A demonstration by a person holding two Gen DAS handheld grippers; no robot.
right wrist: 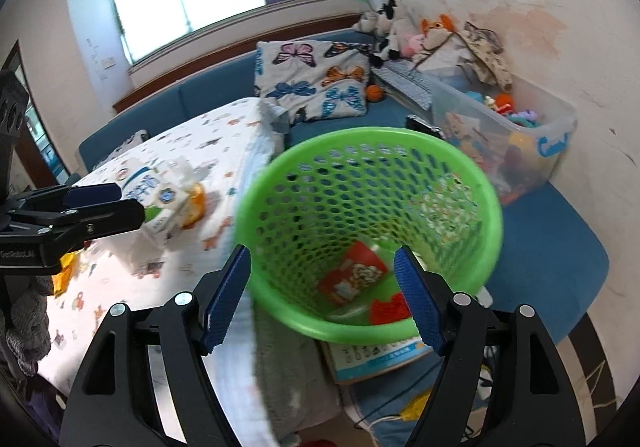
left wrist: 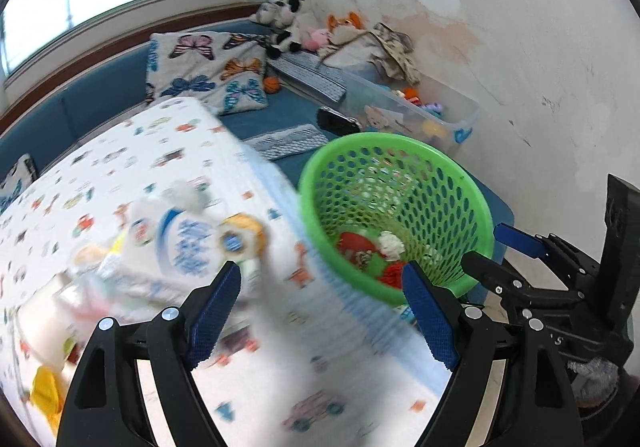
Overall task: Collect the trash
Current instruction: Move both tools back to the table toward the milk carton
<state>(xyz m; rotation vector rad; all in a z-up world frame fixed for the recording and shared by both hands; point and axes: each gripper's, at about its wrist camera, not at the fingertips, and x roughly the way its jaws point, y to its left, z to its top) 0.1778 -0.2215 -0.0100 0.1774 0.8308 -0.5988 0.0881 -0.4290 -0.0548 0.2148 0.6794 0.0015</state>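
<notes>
basket [right wrist: 280, 187] green, perforated | pillow [right wrist: 312, 83] butterfly print | sofa [right wrist: 552, 239] blue | tablecloth [left wrist: 132, 151] white, vehicle print

A low table under a white cloth [right wrist: 180, 151] printed with small vehicles carries a white and blue carton [right wrist: 160, 199] lying on its side, an orange item just beside it, with a blurred heap of wrappers [left wrist: 60, 311] at the table's near left. To the right, a blue cushioned bench [right wrist: 552, 247] bears a butterfly pillow [right wrist: 316, 83], soft toys in the far corner, and a clear toy bin [right wrist: 516, 135].
</notes>
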